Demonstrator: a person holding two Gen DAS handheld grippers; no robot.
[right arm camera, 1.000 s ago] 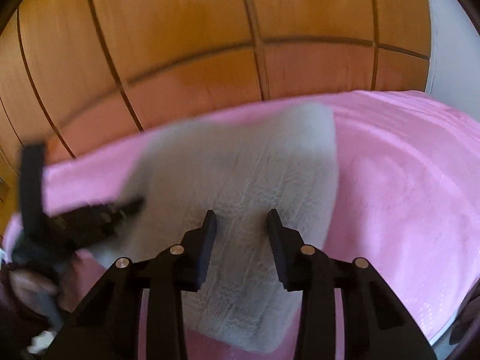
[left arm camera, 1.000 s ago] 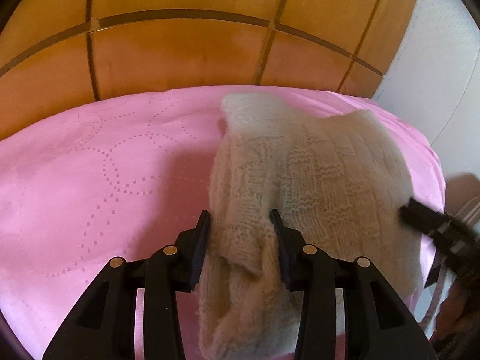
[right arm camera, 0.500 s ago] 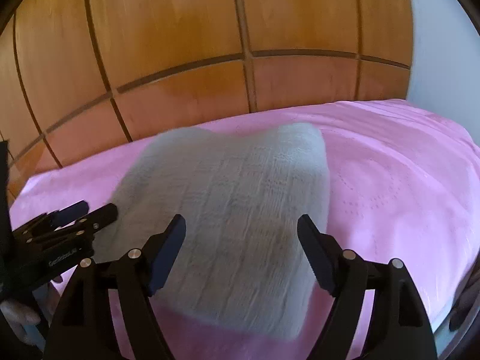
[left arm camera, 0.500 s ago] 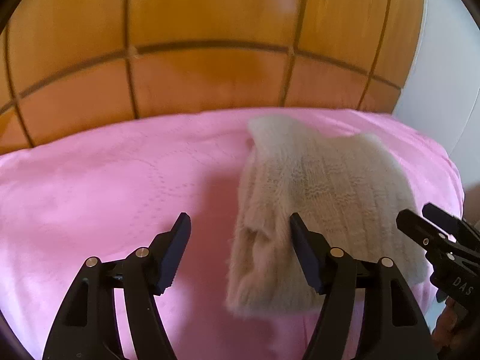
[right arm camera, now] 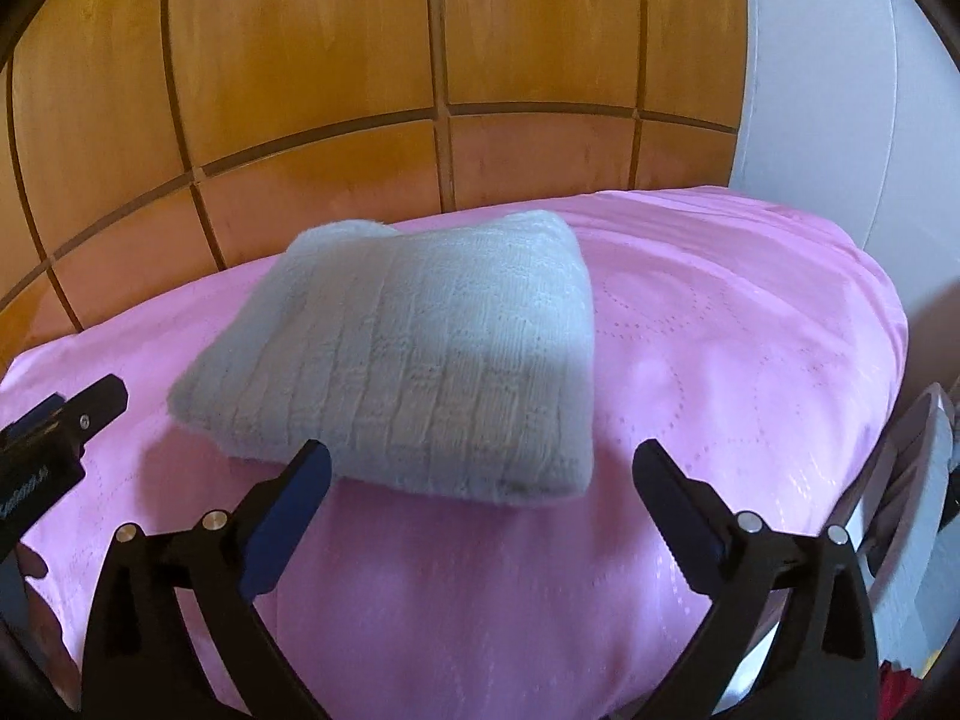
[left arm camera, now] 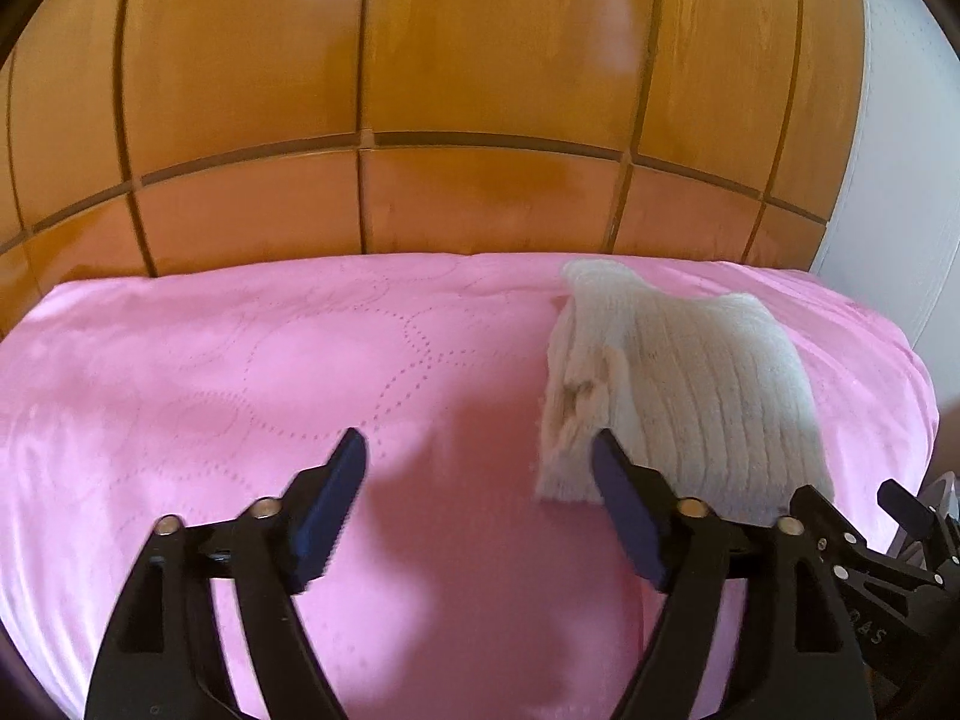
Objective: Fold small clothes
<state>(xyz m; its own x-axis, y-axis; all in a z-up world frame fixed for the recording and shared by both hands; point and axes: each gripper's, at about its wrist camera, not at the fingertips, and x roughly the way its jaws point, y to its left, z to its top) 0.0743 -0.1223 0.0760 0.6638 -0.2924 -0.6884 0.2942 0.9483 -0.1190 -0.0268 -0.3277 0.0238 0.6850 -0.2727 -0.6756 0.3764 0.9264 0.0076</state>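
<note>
- Wooden panels (left arm camera: 480,90) fill the upper frame behind a pink bedspread (left arm camera: 240,372).
- Left gripper (left arm camera: 480,456) sits bottom centre in its own view, jaws spread wide, holding nothing.
- Folded cream knit (left arm camera: 690,396) lies right of centre on the bedspread, its near edge just beside the gripper's right finger.
- Right gripper (right arm camera: 480,468) gapes wide and empty, the knit (right arm camera: 420,360) just beyond it.

folded knit (right arm camera: 414,354) on bedspread (right arm camera: 720,360), wooden panels (right arm camera: 360,90) behind

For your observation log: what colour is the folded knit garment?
Cream knit garment; clearest in the right wrist view.
</note>
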